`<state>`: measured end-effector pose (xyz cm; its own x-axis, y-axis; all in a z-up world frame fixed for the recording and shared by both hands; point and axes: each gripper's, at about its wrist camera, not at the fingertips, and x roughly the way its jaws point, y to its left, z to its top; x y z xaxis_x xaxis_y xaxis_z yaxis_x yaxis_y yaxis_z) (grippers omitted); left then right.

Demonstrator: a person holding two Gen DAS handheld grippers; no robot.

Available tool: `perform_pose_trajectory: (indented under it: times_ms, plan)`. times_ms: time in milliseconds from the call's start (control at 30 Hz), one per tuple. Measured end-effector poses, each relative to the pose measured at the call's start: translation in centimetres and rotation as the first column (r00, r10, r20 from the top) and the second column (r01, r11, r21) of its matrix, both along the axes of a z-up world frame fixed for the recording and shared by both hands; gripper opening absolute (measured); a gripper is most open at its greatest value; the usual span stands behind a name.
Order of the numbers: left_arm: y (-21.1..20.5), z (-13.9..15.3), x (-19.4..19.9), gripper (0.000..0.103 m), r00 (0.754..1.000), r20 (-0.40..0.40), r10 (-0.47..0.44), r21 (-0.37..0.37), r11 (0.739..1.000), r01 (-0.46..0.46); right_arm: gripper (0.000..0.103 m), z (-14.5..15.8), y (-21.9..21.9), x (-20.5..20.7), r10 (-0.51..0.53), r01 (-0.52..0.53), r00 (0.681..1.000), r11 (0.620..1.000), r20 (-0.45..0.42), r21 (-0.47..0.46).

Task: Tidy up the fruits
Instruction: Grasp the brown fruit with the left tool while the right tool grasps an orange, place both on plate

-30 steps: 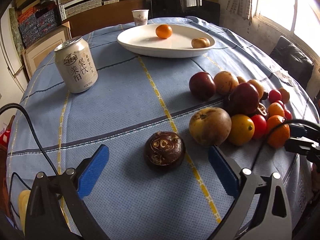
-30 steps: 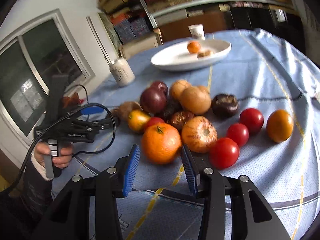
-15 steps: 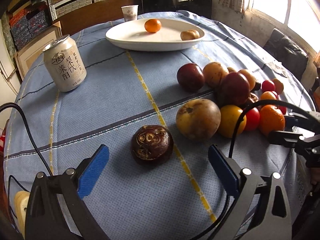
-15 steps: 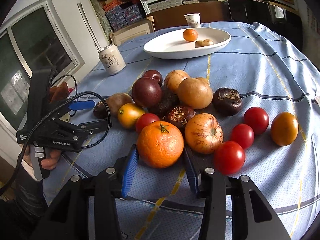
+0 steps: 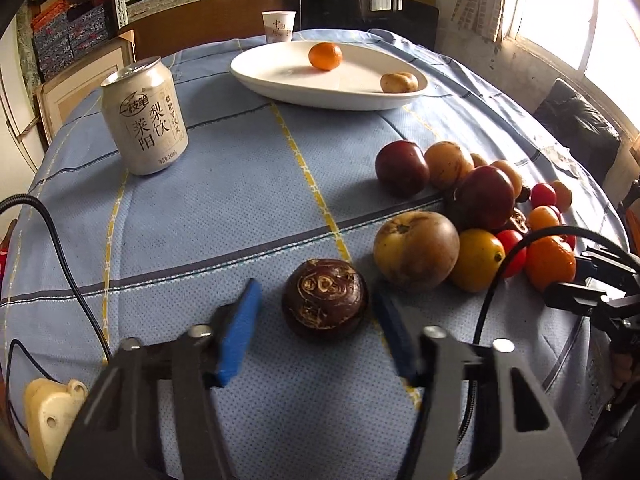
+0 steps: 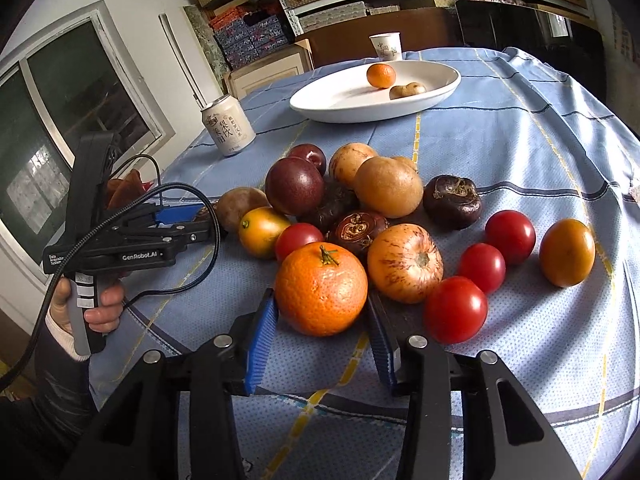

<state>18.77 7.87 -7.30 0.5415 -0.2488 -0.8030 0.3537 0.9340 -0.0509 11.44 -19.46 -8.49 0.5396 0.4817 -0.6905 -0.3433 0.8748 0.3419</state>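
On the blue cloth a dark brown water chestnut [image 5: 325, 298] sits between the blue pads of my left gripper [image 5: 316, 288]. Its jaws are closing: the right pad is at the chestnut's side, while a small gap shows at the left pad. My right gripper [image 6: 320, 298] is shut on a large orange [image 6: 321, 289] that rests on the cloth at the near edge of the fruit pile [image 6: 384, 196]. A white plate [image 6: 332, 104] at the far side holds a small orange [image 6: 381, 75] and a brown fruit [image 6: 407, 90].
A drink can [image 5: 144, 118] stands at the left, a paper cup [image 5: 279, 26] behind the plate. Red tomatoes [image 6: 455, 309] and a yellow-orange fruit [image 6: 567, 252] lie right of the pile. A person's hand [image 6: 100, 304] holds the left gripper's handle; cables trail by it.
The left gripper's jaws have narrowed from wide apart to close around the water chestnut. The right gripper's pads have stayed at the orange's sides.
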Motion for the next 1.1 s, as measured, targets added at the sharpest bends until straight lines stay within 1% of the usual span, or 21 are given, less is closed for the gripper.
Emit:
perform_pose_trajectory:
  times_ms: [33,67,167,233,300,367,433,500,600,633,700,767,833,900,933,1033,1100]
  plan:
    - [0.0,0.0,0.0,0.043,1.0,-0.003,-0.006,-0.011,1.0,0.006,0.044,0.0,-0.1,0.0,0.0,0.0,1.0,1.0,-0.002,0.008]
    - [0.0,0.1,0.0,0.041,1.0,-0.004,-0.013,-0.016,1.0,0.013,0.044,-0.1,-0.1,0.0,0.001,0.0,1.0,1.0,-0.003,0.011]
    - [-0.3,0.1,-0.3,0.041,1.0,0.008,-0.016,0.003,1.0,0.016,0.044,0.0,-0.2,0.0,0.001,-0.001,1.0,1.0,0.0,0.013]
    - [-0.3,0.2,-0.4,0.041,1.0,0.011,-0.018,0.001,1.0,0.018,0.044,0.0,-0.3,0.0,0.002,-0.002,1.0,1.0,0.004,0.017]
    - [-0.1,0.3,-0.5,0.041,1.0,0.009,-0.018,-0.015,1.0,0.018,0.043,0.2,-0.4,-0.1,0.018,-0.019,1.0,0.999,0.008,0.033]
    - [0.3,0.7,-0.6,0.041,1.0,0.008,-0.014,-0.056,0.998,0.014,0.043,0.6,-0.6,-0.5,0.029,-0.03,0.999,0.999,0.018,0.039]
    - [0.8,1.7,-0.7,0.041,1.0,0.01,-0.015,-0.111,0.994,0.016,0.043,1.8,-1.0,-1.0,0.047,-0.049,0.997,0.998,0.056,0.035]
    - [0.8,3.2,-0.7,0.041,0.999,0.029,-0.025,-0.148,0.989,0.029,0.043,3.5,-1.5,-0.9,0.062,-0.067,0.994,0.997,0.086,0.046]
    - [-0.3,5.7,-0.1,0.041,0.996,0.086,-0.027,-0.131,0.991,0.038,0.043,6.2,-2.5,1.1,0.053,-0.061,0.989,0.997,0.135,0.055]
    - [-1.0,6.8,0.7,0.041,0.994,0.107,-0.029,-0.118,0.992,0.042,0.043,6.7,-2.7,1.9,0.047,-0.054,0.988,0.998,0.149,0.044]
    - [-2.3,8.2,2.9,0.041,0.992,0.118,-0.038,-0.117,0.992,0.052,0.043,7.8,-2.7,4.6,0.036,-0.037,0.984,0.999,0.175,0.002]
    - [-3.4,9.0,5.2,0.041,0.993,0.117,-0.03,-0.115,0.992,0.044,0.043,8.0,-2.6,8.1,0.045,-0.044,0.988,0.999,0.15,-0.008]
    - [-4.7,9.3,8.3,0.041,0.994,0.111,-0.02,-0.094,0.995,0.031,0.043,7.7,-2.3,12.2,0.045,-0.045,0.994,0.999,0.101,-0.006]
    - [-5.8,9.0,11.5,0.041,0.997,0.081,0.001,-0.077,0.997,0.005,0.043,7.2,-1.6,15.4,0.053,-0.053,0.997,0.999,0.058,-0.005]
    - [-6.3,8.5,13.4,0.041,0.998,0.059,0.012,-0.066,0.998,-0.008,0.043,6.9,-0.9,17.3,0.068,-0.067,0.996,0.998,0.049,-0.02]
    - [-7.1,6.9,17.6,0.041,0.999,-0.005,0.049,-0.035,0.998,-0.05,0.043,5.8,0.9,20.2,0.089,-0.088,0.996,0.995,0.018,-0.05]
    - [-7.2,6.0,19.3,0.041,0.997,-0.029,0.067,-0.014,0.998,-0.067,0.043,5.0,1.7,21.6,0.097,-0.097,0.995,0.993,-0.013,-0.067]
